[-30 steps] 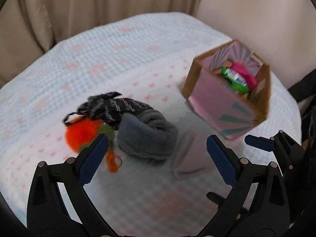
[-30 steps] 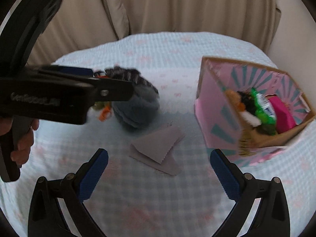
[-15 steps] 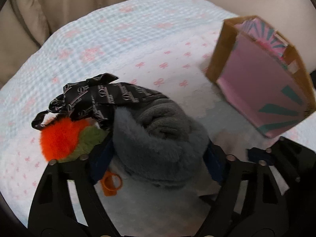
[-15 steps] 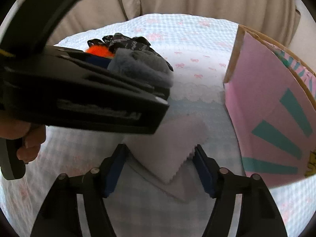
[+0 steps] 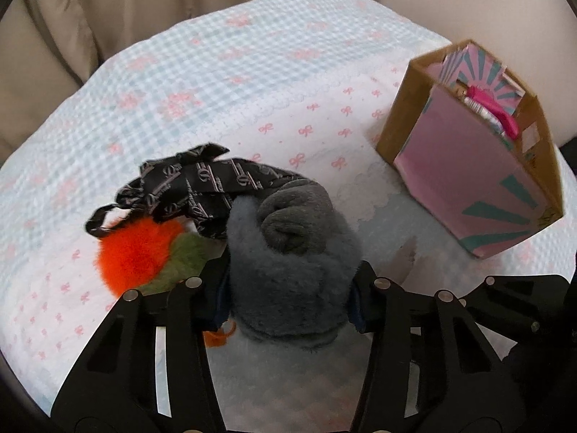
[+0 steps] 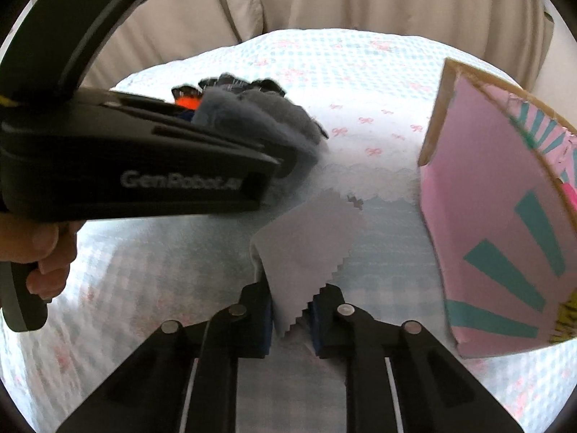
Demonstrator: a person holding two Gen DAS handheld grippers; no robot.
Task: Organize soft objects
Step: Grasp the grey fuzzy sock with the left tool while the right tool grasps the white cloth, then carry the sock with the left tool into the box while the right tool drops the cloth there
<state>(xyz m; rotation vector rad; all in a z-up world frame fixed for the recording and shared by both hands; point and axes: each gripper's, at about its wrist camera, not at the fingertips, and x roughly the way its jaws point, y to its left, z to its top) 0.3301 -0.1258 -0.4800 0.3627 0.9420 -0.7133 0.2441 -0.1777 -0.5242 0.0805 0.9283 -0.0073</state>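
Observation:
My left gripper [image 5: 288,292] is shut on a grey fuzzy rolled cloth [image 5: 292,259], which bulges between its jaws. My right gripper [image 6: 290,312] is shut on a thin grey zigzag-edged cloth [image 6: 306,249], pinched at its near corner. A black patterned scarf [image 5: 194,184] and an orange-and-green pompom [image 5: 144,249] lie to the left of the grey roll. A pink and teal cardboard box [image 5: 476,173] stands at the right with soft items inside; it also shows in the right wrist view [image 6: 497,223].
Everything rests on a bed with a blue gingham and pink bow cover [image 5: 234,83]. Beige curtains [image 5: 108,0] hang behind it. The left gripper's body [image 6: 137,173] crosses the left half of the right wrist view.
Both grippers came down with open jaws and closed: the left on the grey fuzzy roll, the right on the thin grey cloth.

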